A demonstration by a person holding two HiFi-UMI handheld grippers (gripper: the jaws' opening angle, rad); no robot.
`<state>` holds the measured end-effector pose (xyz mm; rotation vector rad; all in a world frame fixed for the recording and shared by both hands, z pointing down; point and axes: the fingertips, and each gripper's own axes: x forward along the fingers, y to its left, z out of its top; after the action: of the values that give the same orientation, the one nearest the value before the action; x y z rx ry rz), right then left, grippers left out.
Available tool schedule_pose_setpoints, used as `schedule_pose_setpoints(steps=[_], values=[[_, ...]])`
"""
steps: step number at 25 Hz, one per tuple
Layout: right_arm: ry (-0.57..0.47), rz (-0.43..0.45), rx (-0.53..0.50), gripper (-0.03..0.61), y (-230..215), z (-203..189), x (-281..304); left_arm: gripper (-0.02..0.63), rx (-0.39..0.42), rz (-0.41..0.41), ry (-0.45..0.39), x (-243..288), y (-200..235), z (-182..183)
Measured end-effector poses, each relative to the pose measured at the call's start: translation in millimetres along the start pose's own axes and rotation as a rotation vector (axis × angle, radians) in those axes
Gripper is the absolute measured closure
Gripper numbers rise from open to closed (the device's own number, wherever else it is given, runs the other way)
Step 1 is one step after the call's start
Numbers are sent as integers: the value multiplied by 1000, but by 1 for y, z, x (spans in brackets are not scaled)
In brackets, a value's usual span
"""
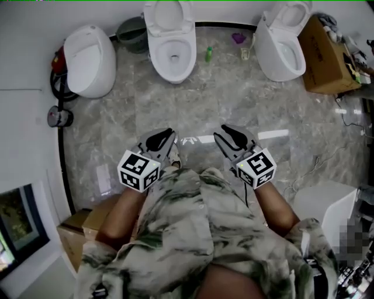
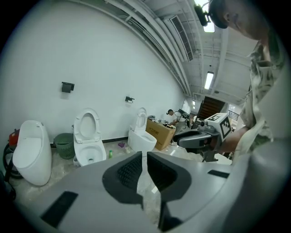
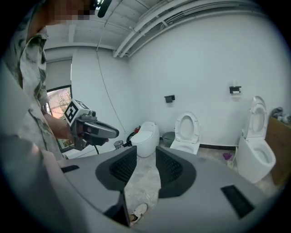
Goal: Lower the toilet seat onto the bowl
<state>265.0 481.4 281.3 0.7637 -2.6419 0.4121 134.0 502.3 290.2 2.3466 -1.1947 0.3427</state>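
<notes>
Three white toilets line the far wall. The middle toilet (image 1: 170, 55) (image 2: 89, 152) (image 3: 186, 144) has its seat (image 1: 168, 14) (image 2: 87, 124) (image 3: 188, 127) raised against the wall. On the right toilet (image 1: 283, 49) (image 2: 142, 138) (image 3: 257, 157) the seat stands up too. The left toilet (image 1: 89, 61) has its lid down. My left gripper (image 1: 166, 138) (image 2: 144, 157) is shut and holds nothing. My right gripper (image 1: 228, 135) (image 3: 146, 153) is open and holds nothing. Both hover over the marble floor, well short of the toilets.
A green bin (image 1: 132, 32) stands between the left and middle toilets. A green bottle (image 1: 208, 54) and a purple item (image 1: 238, 38) lie on the floor between the middle and right toilets. Cardboard boxes sit at the far right (image 1: 326, 57) and near left (image 1: 82, 229).
</notes>
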Motion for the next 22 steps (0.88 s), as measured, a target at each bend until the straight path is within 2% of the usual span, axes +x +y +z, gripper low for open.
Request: schedule_pose_setpoints(steps=[2, 5, 6, 12, 16, 22], values=[[13, -27, -8, 412, -5, 10, 24, 577, 8, 4, -14, -3, 30, 12], [37, -44, -22, 377, -9, 22, 60, 490, 5, 8, -32, -8, 74, 24], [43, -48, -23, 371, -9, 26, 72, 483, 4, 9, -36, -11, 88, 26], [71, -74, -48, 388, -6, 54, 130, 482, 15, -8, -22, -21, 153, 33], [83, -79, -46, 401, -7, 65, 154, 482, -19, -1, -20, -22, 181, 37], [77, -81, -48, 413, -45, 82, 183, 483, -11, 9, -14, 8, 209, 57]])
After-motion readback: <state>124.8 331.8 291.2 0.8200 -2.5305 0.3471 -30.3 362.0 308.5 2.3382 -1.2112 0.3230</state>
